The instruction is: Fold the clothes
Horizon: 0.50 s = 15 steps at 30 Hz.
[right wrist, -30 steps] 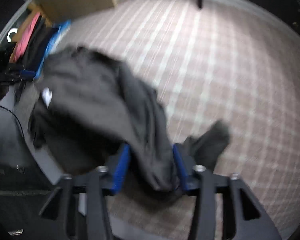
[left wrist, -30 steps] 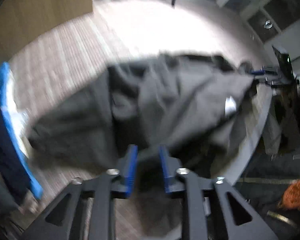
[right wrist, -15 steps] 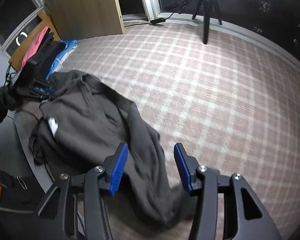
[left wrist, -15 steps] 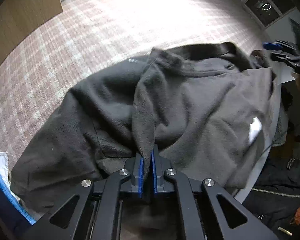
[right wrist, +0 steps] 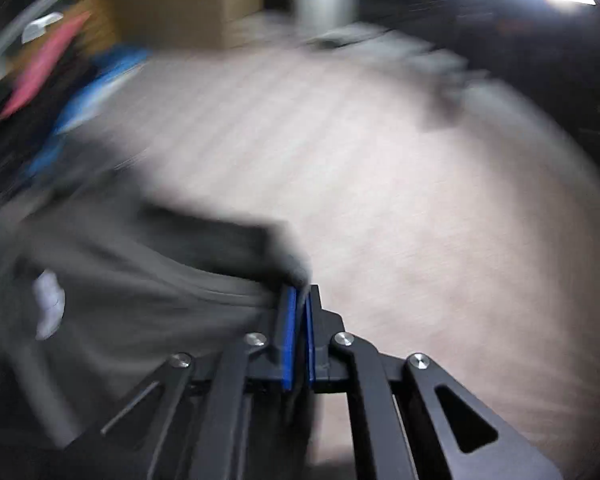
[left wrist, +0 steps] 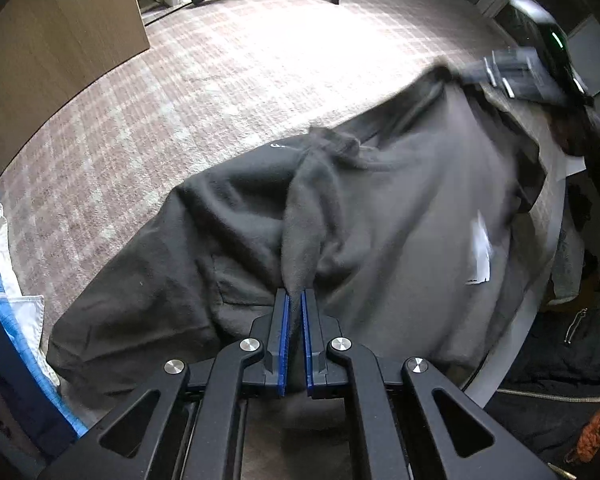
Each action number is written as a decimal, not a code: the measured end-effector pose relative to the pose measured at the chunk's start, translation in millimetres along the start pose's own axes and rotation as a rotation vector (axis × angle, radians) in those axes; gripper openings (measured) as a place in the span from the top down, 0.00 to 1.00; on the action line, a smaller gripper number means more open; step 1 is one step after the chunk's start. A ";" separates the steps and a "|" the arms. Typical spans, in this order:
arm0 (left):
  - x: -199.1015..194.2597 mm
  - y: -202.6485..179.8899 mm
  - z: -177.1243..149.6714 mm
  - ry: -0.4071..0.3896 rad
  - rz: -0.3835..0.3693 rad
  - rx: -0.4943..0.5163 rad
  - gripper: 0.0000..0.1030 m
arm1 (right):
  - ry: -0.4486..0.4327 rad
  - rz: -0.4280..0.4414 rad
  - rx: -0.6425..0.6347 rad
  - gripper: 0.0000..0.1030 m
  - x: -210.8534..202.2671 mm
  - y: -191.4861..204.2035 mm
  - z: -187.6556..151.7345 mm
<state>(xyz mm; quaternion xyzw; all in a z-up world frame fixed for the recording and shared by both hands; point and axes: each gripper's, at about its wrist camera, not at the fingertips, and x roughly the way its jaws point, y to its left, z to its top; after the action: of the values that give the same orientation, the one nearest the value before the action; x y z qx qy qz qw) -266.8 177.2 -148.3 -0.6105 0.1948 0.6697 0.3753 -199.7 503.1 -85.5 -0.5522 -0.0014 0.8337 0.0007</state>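
Left wrist: dark garment [left wrist: 400,208] fold pinched between left tongs [left wrist: 295,300].

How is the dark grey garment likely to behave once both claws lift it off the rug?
Probably floppy: the dark grey garment lies in soft folds, and a pinched ridge rises limply into the left claw. Likely to sag between grips, since the right claw, closing on an edge, holds only a small bite. The fleecy surface suggests little slipping.
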 end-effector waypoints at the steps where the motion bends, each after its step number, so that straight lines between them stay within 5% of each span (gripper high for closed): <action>1: 1.8 0.3 0.2 0.003 -0.008 -0.007 0.95 | 0.002 -0.056 0.046 0.85 -0.3 -13.1 4.4; 2: 3.0 -0.5 -0.2 0.007 -0.010 -0.003 0.95 | 0.005 -0.109 0.092 0.85 -0.8 -26.0 8.7; 7: 5.2 -0.5 -2.7 0.018 -0.030 0.006 0.95 | -0.006 0.109 0.073 0.83 -23.0 -10.3 -13.5; 8: 6.6 -0.1 -3.0 0.022 -0.031 0.006 0.95 | 0.025 0.117 0.044 0.80 -15.4 0.4 -18.3; 10: 9.1 5.5 -3.5 0.029 -0.025 0.005 0.95 | 0.071 0.113 0.004 0.57 -1.9 12.8 -26.0; 15: 15.5 6.4 4.6 0.038 -0.021 0.002 0.95 | 0.146 0.109 -0.007 0.56 26.9 15.8 -36.2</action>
<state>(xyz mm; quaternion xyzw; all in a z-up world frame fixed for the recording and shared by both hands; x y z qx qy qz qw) -274.2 180.5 -163.7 -0.6249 0.1959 0.6538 0.3790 -176.8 487.5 -124.5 -0.6106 0.0259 0.7902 -0.0465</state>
